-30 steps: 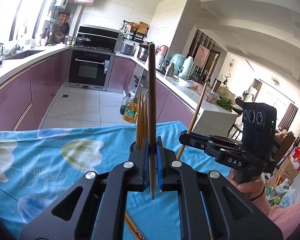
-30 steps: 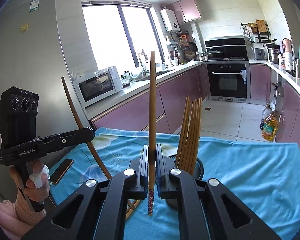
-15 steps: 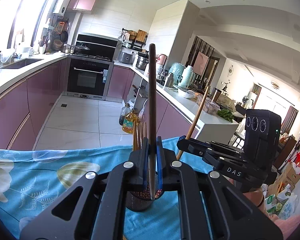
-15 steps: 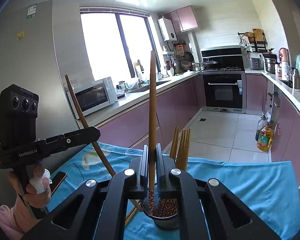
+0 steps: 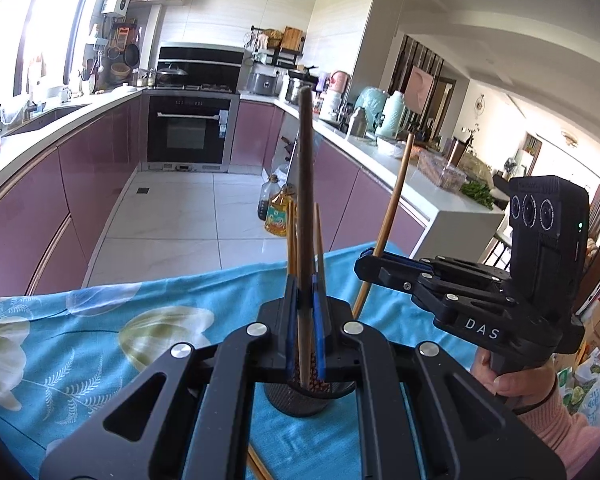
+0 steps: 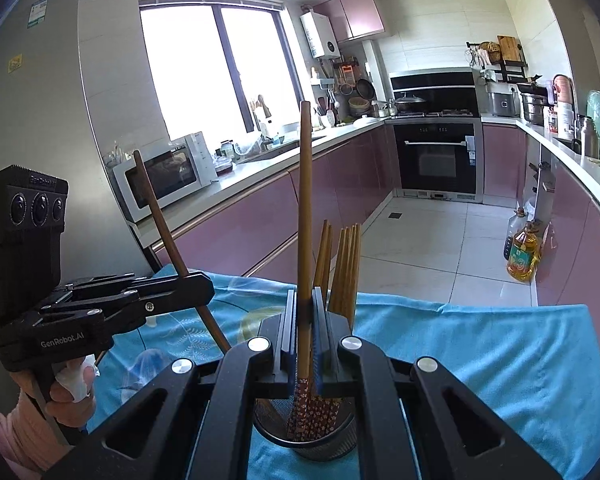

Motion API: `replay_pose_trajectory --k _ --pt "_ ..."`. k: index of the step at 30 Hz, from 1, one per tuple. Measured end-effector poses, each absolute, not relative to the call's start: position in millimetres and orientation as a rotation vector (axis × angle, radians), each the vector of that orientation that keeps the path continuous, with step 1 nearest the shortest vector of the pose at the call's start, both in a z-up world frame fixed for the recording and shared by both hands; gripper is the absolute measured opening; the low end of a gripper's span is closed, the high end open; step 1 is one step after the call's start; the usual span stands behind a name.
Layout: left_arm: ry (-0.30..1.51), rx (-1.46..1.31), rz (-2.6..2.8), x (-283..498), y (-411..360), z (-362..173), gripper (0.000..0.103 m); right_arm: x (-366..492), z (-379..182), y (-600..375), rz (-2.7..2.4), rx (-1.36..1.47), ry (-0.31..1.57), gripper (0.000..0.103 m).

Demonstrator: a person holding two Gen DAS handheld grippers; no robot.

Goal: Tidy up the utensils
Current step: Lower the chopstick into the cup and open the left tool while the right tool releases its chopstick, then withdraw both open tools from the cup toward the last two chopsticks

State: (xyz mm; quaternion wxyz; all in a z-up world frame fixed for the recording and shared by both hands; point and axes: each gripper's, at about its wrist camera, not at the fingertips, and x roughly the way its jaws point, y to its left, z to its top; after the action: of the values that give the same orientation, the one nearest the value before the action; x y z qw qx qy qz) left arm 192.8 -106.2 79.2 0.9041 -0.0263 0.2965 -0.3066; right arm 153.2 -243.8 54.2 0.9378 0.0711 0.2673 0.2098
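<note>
Holding one chopstick apiece, both tongs were clamped tight: the left tongs (image 5: 305, 344) gripped a dark chopstick (image 5: 305, 200) upright, and the right tongs (image 6: 305, 344) gripped a lighter chopstick (image 6: 305, 208) whose patterned end hung just over the mesh holder (image 6: 306, 446) on the blue-clothed counter (image 6: 480, 352). To do it well, each stick's lower tip needed to clear the rim and the sticks already standing inside, then sink straight before release, one hand at a time.
</note>
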Motion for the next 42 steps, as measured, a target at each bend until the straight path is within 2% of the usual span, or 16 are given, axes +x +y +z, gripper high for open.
replay_pose_trajectory --k 14,33,37,40,42 --pt "0.74 0.05 -0.63 216.3 -125.3 33.8 0.008 169.9 16.4 -235.0 0.416 0.138 0.699 0.006" --pt "0.765 0.017 -0.609 224.9 -122.5 16.4 0.009 164.2 20.4 -237.8 0.413 0.164 0.682 0.008" --pt "0.751 0.002 -0.595 215.5 -113.3 15.1 0.009 153.1 24.0 -238.3 0.425 0.165 0.663 0.018" --pt "0.722 0.007 -0.576 203.0 -103.7 16.6 0.017 141.0 28.6 -238.4 0.442 0.166 0.64 0.022" --pt "0.7 0.002 -0.562 193.1 -95.6 19.1 0.023 130.8 31.5 -236.1 0.467 0.164 0.625 0.028"
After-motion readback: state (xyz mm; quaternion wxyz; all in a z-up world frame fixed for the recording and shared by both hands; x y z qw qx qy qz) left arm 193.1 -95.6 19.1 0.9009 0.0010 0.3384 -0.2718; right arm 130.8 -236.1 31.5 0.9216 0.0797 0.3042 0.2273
